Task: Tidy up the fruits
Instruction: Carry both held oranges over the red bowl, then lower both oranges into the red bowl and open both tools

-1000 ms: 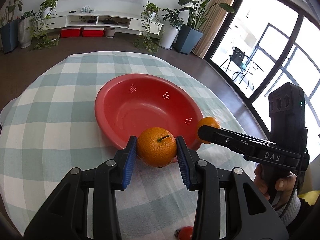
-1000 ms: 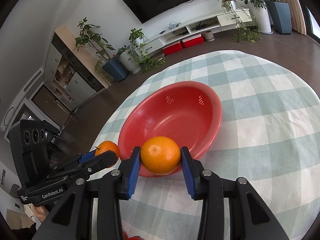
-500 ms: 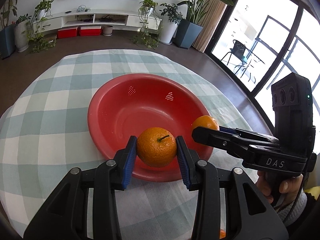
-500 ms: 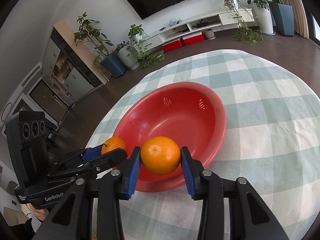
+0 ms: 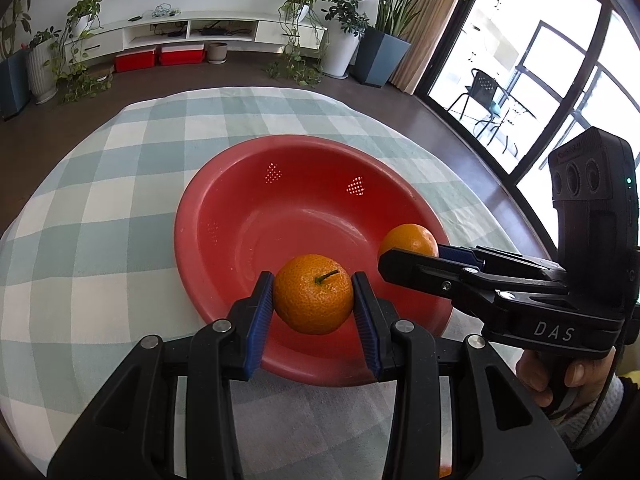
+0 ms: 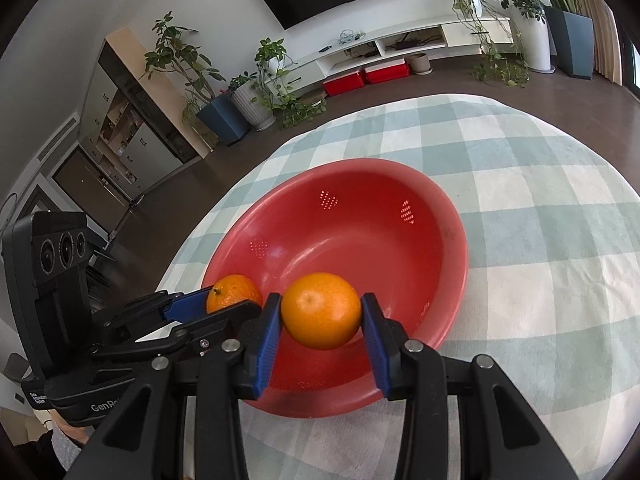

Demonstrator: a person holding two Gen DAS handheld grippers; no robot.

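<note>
Hovering over red basin (image 5: 208, 216): two clamped oranges (image 5: 313, 294)

Bright daylight thru windows (image 5: 532, 76); sharp; fisheye edge warp w/ vignette.

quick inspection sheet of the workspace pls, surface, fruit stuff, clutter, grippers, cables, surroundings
Surface: round table under a green and white checked cloth.
Job's things: red bowl, nothing lying in it; stemmed orange; second orange.
Clutter: a small orange scrap at the bottom edge of the left wrist view, too cut off to identify.
Grippers: left gripper shut on the stemmed orange; right gripper shut on the second orange; both above the bowl's near rim.
Cables: a thin dark lead by the person's hand.
Surroundings: potted plants, wall TV, white low shelf, glass doors.
</note>
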